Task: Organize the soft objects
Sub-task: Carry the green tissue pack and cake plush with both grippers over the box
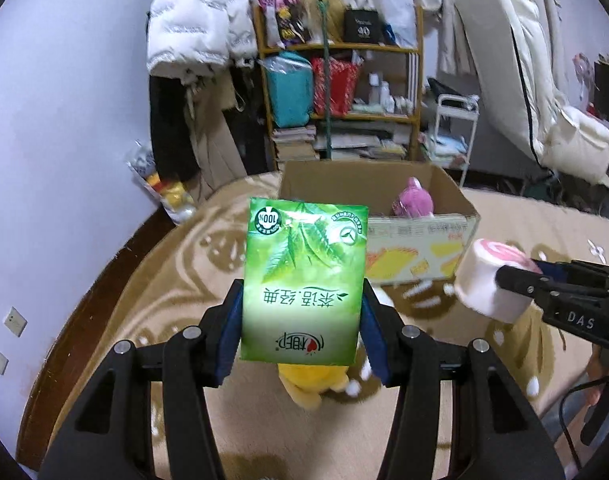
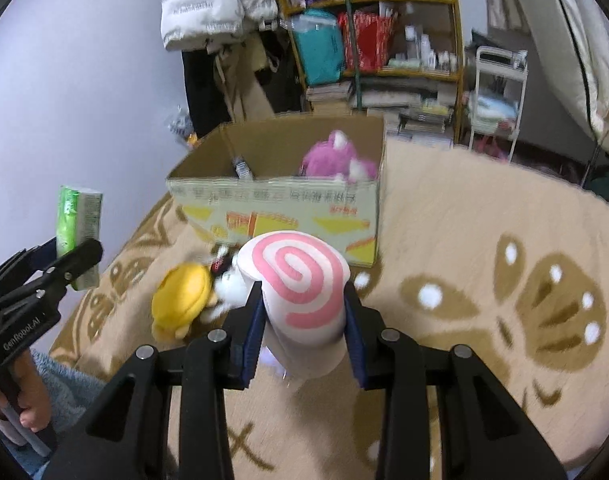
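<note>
The left hand-held gripper (image 1: 302, 320) is clenched on a green tissue pack (image 1: 304, 280), its blue pads pressing the pack's two long sides. The right hand-held gripper (image 2: 304, 316) grasps a white plush roll with a pink swirl (image 2: 298, 280). Both things hang in the air above the patterned bedspread (image 2: 484, 220).

The open cardboard box (image 2: 272, 204) sits at twelve o'clock from both grippers, with a pink plush toy (image 2: 336, 156) already inside, toward its right end. The step seems to be carrying both loads to the box. It is best to clear the near wall before lowering, then drop each thing into the free left half.

A yellow plush (image 2: 182, 296) and a small white toy (image 2: 228, 284) lie on the bedspread at ten o'clock from the right gripper, just before the box. The two grippers are close together, so they should enter in turn.
</note>
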The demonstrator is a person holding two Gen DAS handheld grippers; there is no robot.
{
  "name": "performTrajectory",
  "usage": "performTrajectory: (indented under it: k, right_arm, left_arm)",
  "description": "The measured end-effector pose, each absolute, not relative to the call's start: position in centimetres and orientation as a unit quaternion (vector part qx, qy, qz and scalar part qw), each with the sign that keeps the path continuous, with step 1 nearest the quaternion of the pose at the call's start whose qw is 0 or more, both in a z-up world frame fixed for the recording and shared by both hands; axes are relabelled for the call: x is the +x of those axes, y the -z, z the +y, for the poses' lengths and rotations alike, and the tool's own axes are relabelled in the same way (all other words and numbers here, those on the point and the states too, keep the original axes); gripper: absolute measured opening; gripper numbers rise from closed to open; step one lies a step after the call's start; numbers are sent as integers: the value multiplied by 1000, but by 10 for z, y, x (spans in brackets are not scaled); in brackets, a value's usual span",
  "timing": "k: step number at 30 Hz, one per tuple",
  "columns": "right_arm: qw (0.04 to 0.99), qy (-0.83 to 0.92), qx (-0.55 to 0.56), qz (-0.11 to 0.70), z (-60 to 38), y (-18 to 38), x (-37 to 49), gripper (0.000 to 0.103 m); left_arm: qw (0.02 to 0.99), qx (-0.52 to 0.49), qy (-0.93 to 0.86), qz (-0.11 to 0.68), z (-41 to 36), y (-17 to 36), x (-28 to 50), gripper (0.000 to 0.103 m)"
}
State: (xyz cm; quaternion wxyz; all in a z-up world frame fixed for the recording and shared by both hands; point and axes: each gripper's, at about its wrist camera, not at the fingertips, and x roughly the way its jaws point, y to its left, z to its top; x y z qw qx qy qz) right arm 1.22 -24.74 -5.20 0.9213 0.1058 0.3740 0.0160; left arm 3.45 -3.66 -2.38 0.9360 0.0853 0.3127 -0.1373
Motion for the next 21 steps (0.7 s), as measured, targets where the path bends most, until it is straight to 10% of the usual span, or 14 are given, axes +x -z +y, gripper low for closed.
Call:
performTrajectory:
  k: [21]
  right_arm:
    - [957,10,63,283,-258,-11,67,38]
  left_arm:
    - [958,90,116,248,-53,-17,116,52]
